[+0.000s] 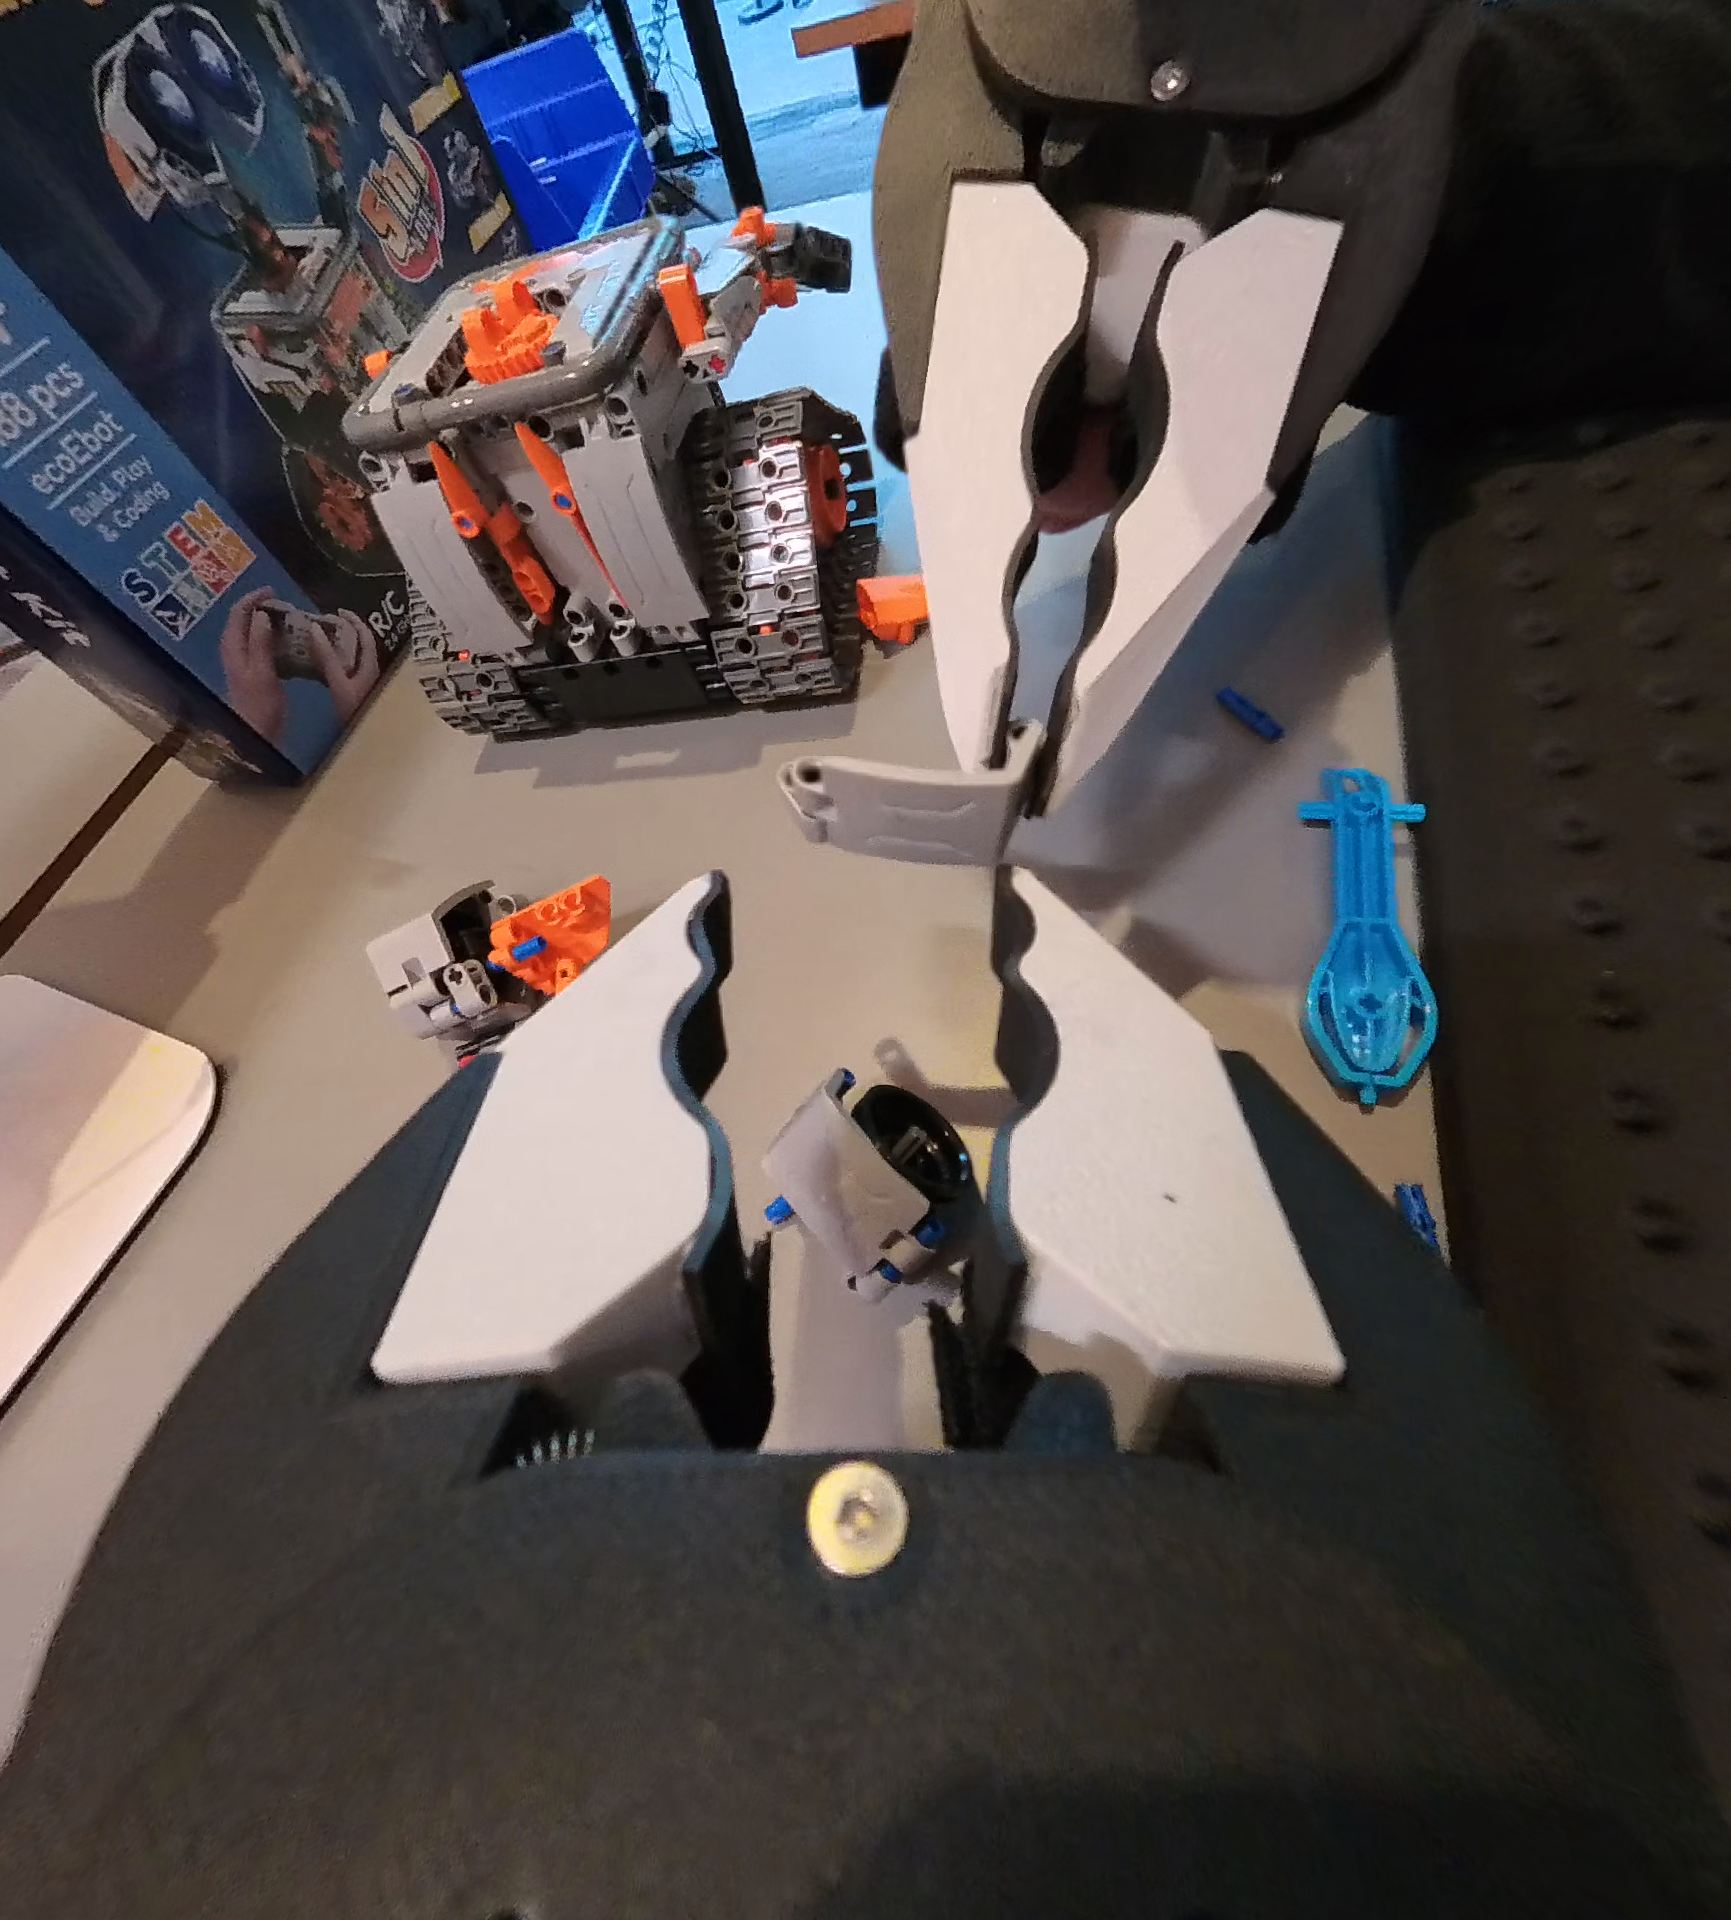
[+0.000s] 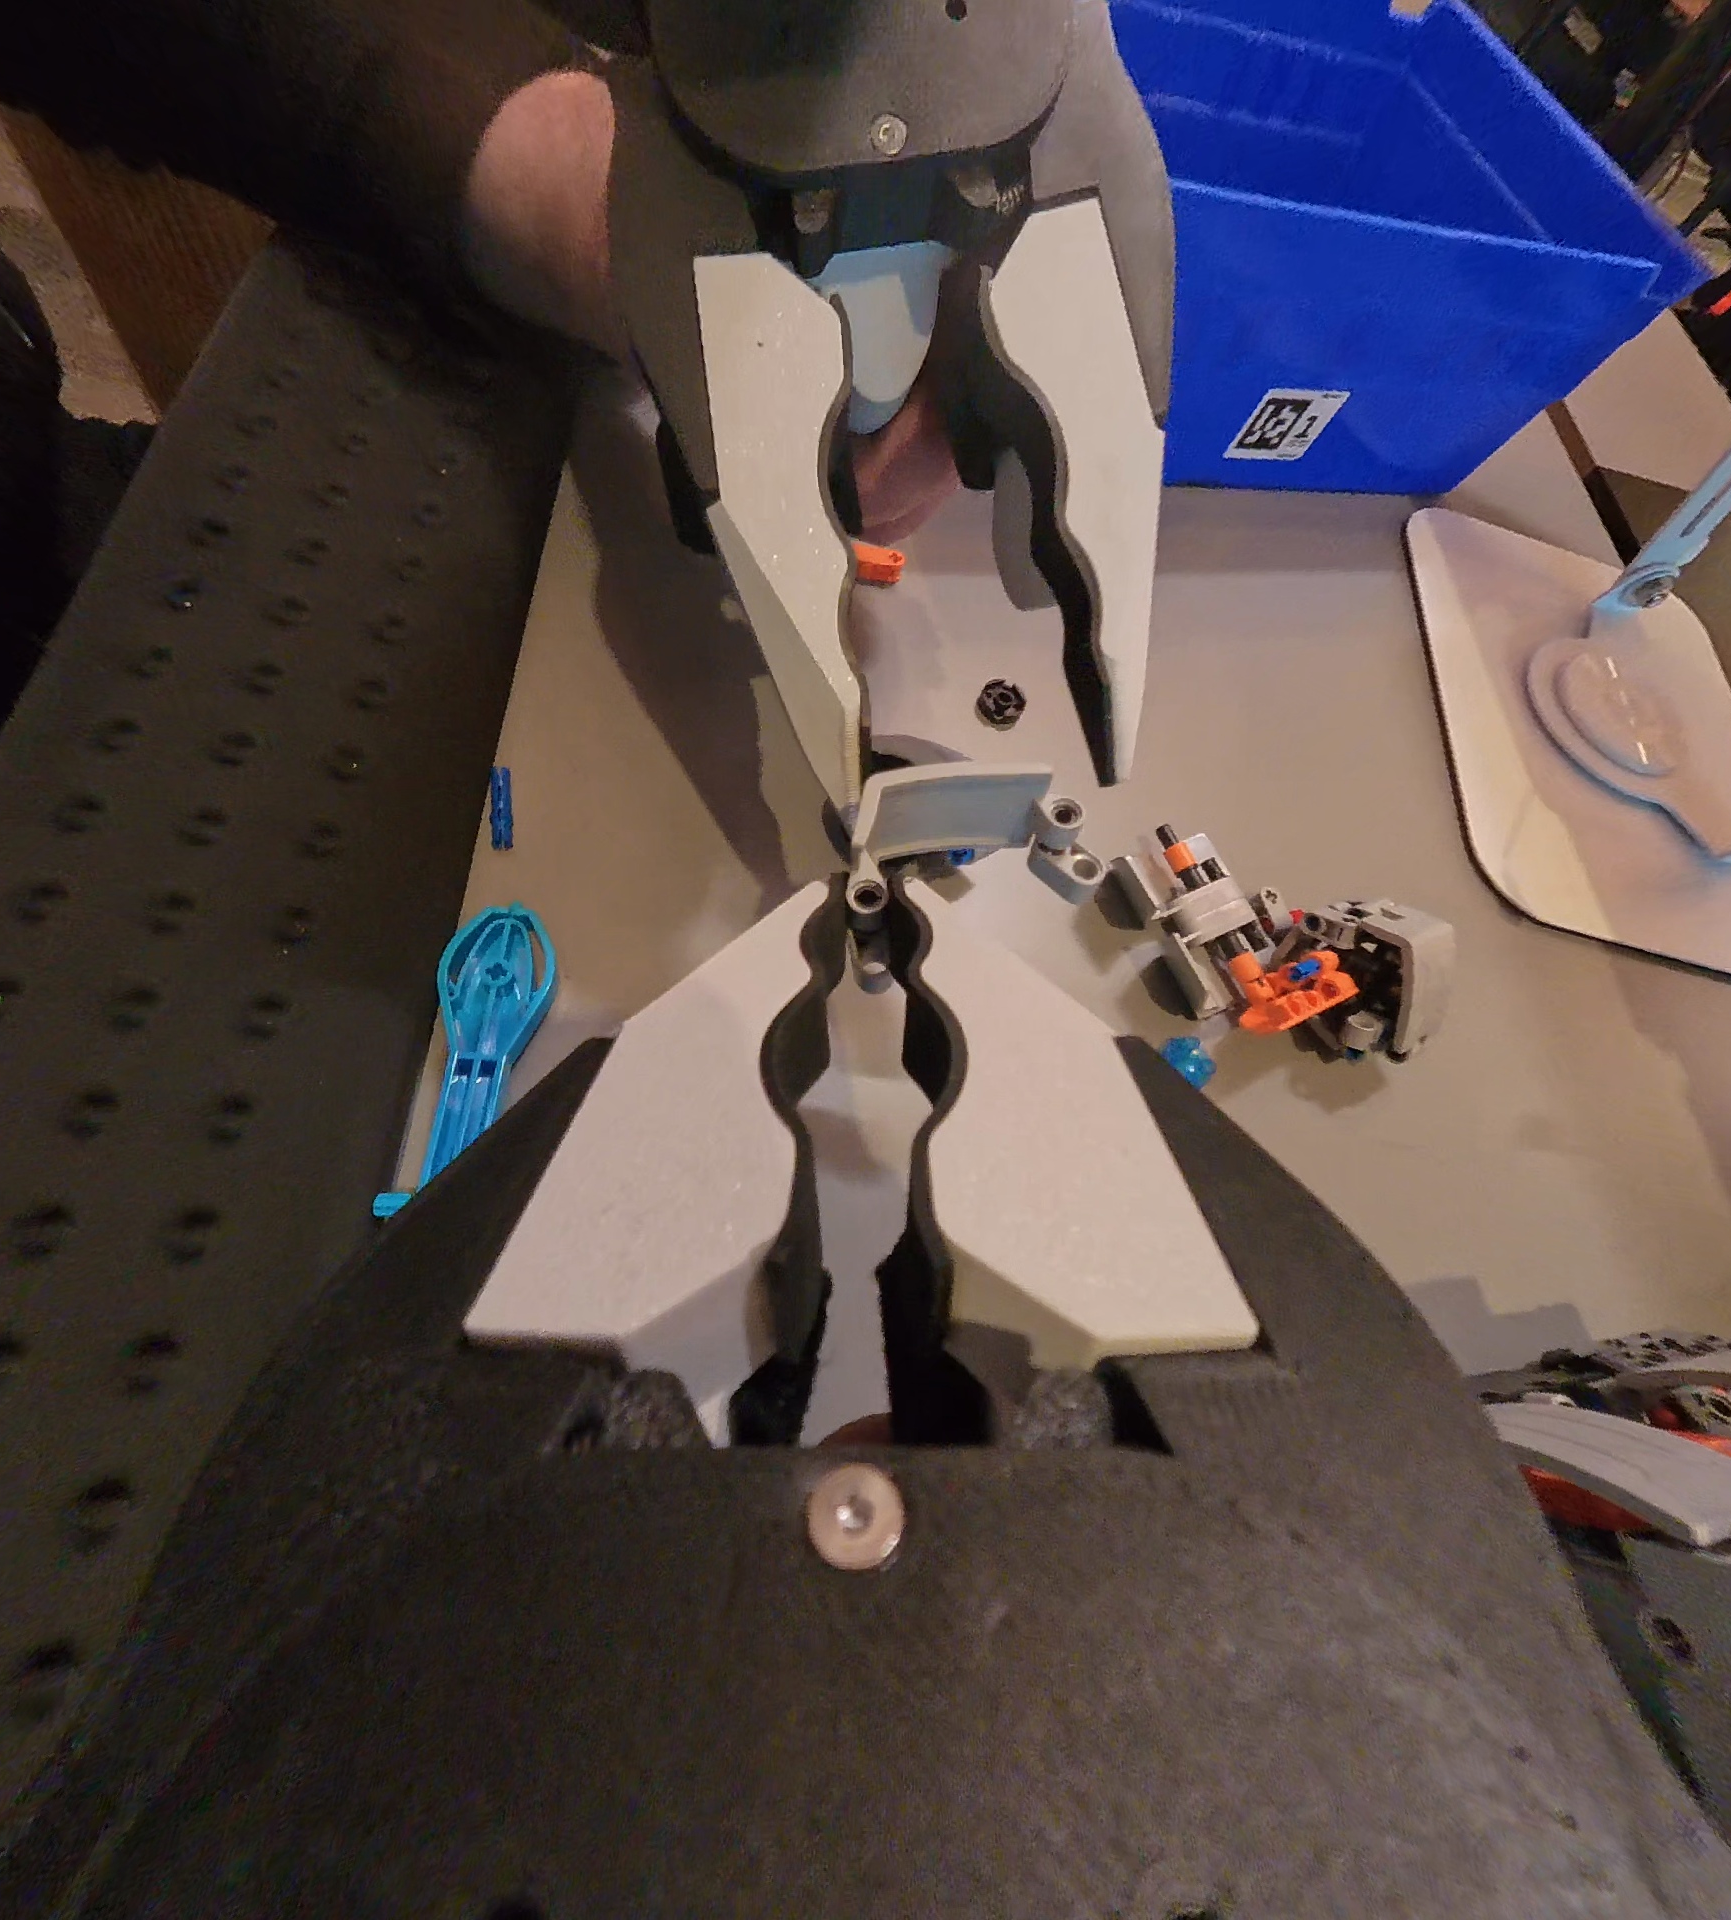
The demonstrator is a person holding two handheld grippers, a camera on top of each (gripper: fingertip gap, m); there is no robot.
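Two claws meet over the grey worktop (image 2: 1308, 1195), near the big tracked toy robot (image 1: 612, 499). Our right claw (image 2: 866, 935) pinches a curved grey panel (image 2: 954, 821) by its end lug; it looks light, stiff and slick. Our left claw (image 1: 861, 987) hangs spread above a small grey-and-black part (image 1: 871, 1184).

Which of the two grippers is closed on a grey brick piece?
The right gripper grips the grey panel at its end; the left gripper is open.
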